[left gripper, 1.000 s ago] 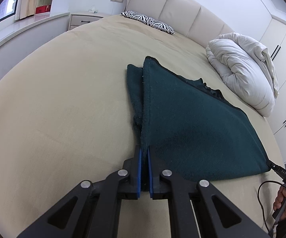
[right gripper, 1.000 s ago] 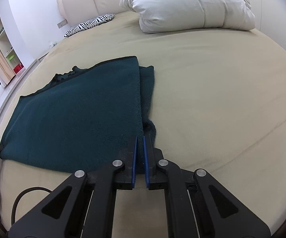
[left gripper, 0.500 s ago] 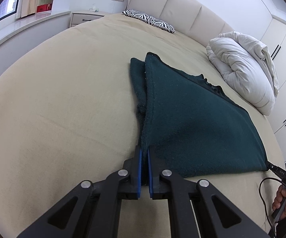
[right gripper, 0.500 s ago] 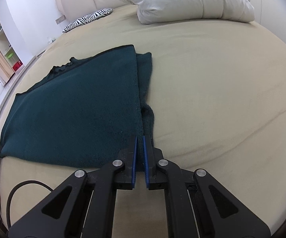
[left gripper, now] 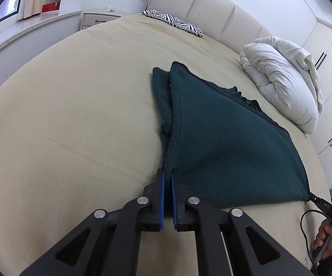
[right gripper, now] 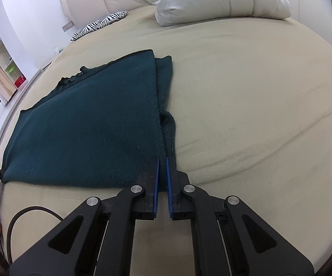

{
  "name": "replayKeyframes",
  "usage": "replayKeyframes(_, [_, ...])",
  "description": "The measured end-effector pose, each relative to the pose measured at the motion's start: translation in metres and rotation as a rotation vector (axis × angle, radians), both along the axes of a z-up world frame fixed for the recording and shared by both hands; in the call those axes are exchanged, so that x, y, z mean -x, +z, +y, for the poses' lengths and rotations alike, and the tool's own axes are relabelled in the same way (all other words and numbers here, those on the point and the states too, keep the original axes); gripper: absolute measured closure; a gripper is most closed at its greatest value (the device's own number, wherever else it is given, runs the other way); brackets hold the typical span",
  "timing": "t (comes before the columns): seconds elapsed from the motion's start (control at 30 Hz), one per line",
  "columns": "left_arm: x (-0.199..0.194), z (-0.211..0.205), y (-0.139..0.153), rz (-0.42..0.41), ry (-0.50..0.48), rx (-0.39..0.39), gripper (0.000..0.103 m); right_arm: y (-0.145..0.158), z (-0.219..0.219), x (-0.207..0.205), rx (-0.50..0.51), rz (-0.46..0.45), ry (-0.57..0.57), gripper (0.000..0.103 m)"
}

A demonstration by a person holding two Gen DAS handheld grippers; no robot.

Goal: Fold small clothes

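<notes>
Left tool (left gripper: 167, 177) is clamped on the near left corner of the dark green garment (left gripper: 223, 142), its blue pads (left gripper: 162, 197) pressed together with the knit edge pinched between them. From this corner the cloth runs away across the beige bed (left gripper: 74, 119), folded over itself so that a narrow strip of a lower layer shows along its left side. The garment lies flat in the middle of the bed, well apart from the bed's left edge. Beyond it, near the headboard (left gripper: 214, 13), a zebra-striped pillow (left gripper: 173, 21) lies at the far side, and a white duvet (left gripper: 283, 78) is bundled toward the far right corner of the bed.

On the right, the right tool (right gripper: 162, 161) is likewise closed tight on the garment (right gripper: 92, 124), holding its near right corner, with the fabric caught between the blue pads (right gripper: 156, 184). In this view the strip of lower layer shows along the garment's right side, and a small bulge of knit sits just ahead of the fingertips. The bed (right gripper: 258, 115) to the right of the cloth is bare sheet with a few long creases. At each view's outer edge, a hand (left gripper: 327, 239) grips the handle of the other tool, with a black cable (right gripper: 28, 216) looping beside it.
</notes>
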State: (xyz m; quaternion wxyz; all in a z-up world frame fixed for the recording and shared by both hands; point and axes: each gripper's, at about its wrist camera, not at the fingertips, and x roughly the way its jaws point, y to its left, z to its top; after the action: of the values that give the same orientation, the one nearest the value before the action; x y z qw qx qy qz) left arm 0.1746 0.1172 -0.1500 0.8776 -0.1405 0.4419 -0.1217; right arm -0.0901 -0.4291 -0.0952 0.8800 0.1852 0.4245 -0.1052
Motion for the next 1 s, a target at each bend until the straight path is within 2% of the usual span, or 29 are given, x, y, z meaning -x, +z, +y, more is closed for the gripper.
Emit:
replayKeyframes(0.17, [-0.001,0.0,-0.003,0.01,-0.007,-0.005,0.096,-0.008,-0.001,0.001,-0.009,0.012,-0.004,0.098])
replayKeyframes(0.27, [-0.002,0.001,-0.002,0.014,-0.004,-0.007,0.091,-0.009,0.0,-0.002,0.001,0.018,-0.002,0.098])
replayKeyframes(0.4, [0.007,0.003,0.013,-0.003,0.013,-0.023,0.087,-0.004,-0.004,-0.001,-0.033,0.023,-0.001,0.094])
replayKeyframes(0.43, [0.009,0.004,0.018,-0.02,0.021,-0.033,0.087,0.0,-0.007,0.001,-0.039,0.024,-0.015,0.09])
replayKeyframes(0.53, [0.007,-0.002,0.045,-0.09,0.032,-0.061,0.087,0.024,-0.015,0.01,-0.021,-0.034,-0.087,0.066])
replayKeyframes(0.57, [0.003,-0.007,0.052,-0.11,0.023,-0.069,0.087,0.032,-0.016,0.01,-0.027,-0.064,-0.093,0.063])
replayKeyframes(0.6, [-0.002,-0.015,0.058,-0.129,0.012,-0.079,0.082,0.041,-0.016,0.008,-0.038,-0.095,-0.091,0.063])
replayKeyframes(0.63, [-0.01,-0.025,0.064,-0.15,0.0,-0.094,0.08,0.05,-0.014,0.001,-0.056,-0.13,-0.077,0.063])
replayKeyframes(0.7, [-0.029,-0.051,0.07,-0.198,-0.025,-0.125,0.068,0.062,-0.003,-0.024,-0.104,-0.172,-0.012,0.062])
replayKeyframes(0.8, [-0.058,-0.084,0.066,-0.226,-0.051,-0.153,0.067,0.062,0.023,-0.075,-0.222,-0.211,0.117,0.062])
replayKeyframes(0.87, [-0.08,-0.103,0.059,-0.235,-0.065,-0.176,0.067,0.052,0.044,-0.117,-0.29,-0.197,0.171,0.062])
replayKeyframes(0.93, [-0.098,-0.118,0.051,-0.245,-0.059,-0.241,0.067,0.035,0.067,-0.159,-0.371,-0.171,0.242,0.062])
replayKeyframes(1.0, [-0.114,-0.126,0.039,-0.237,-0.063,-0.283,0.067,0.011,0.081,-0.194,-0.424,-0.123,0.247,0.062])
